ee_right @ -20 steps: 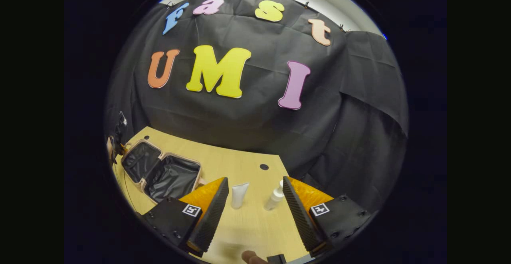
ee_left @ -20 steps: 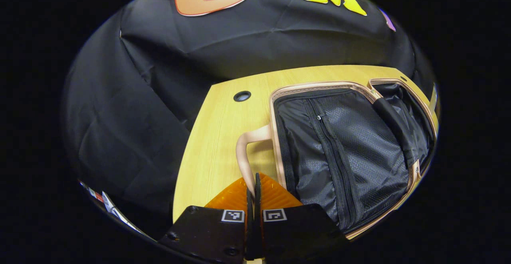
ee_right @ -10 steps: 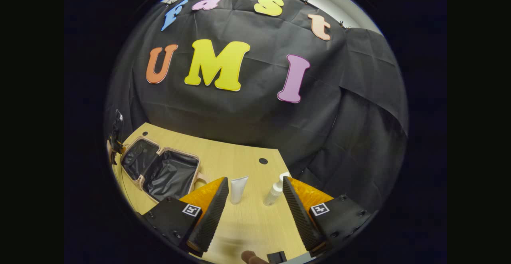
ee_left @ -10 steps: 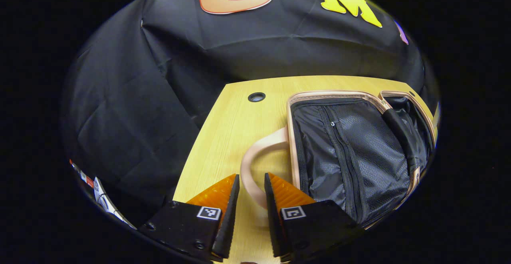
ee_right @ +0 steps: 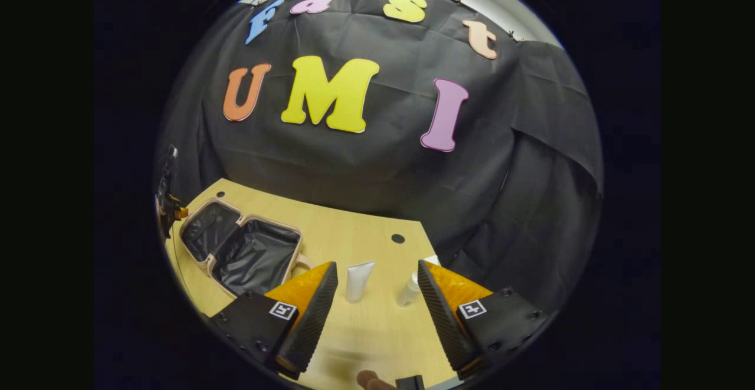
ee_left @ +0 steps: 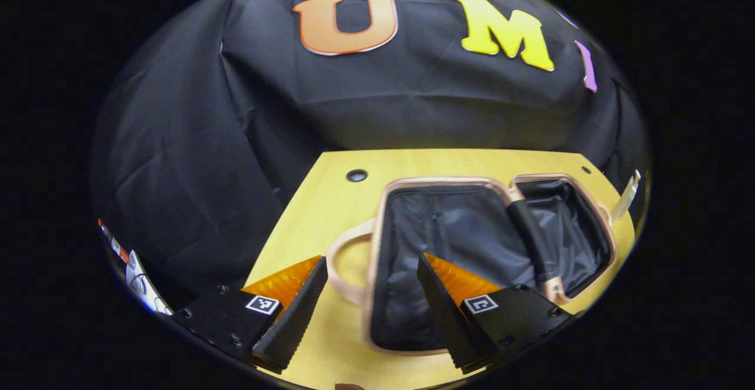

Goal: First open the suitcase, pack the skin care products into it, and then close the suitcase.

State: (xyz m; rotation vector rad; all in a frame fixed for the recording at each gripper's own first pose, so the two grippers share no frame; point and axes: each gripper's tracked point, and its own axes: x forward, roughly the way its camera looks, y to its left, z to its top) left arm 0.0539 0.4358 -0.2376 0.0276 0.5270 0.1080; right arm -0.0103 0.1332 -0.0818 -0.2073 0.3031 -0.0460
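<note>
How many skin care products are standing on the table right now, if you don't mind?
2: a white tube between the right gripper's fingers, and a white bottle beside it, partly behind one finger. Others may be hidden.

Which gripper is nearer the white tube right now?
Right. The right gripper hangs open just before the tube; the left gripper is over the open suitcase.

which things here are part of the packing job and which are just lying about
For the job:
suitcase, lying open
white tube, standing on the table
spray bottle, standing beside the tube
left gripper, open
right gripper, open

Lying about:
table
cable holes in the table
</note>
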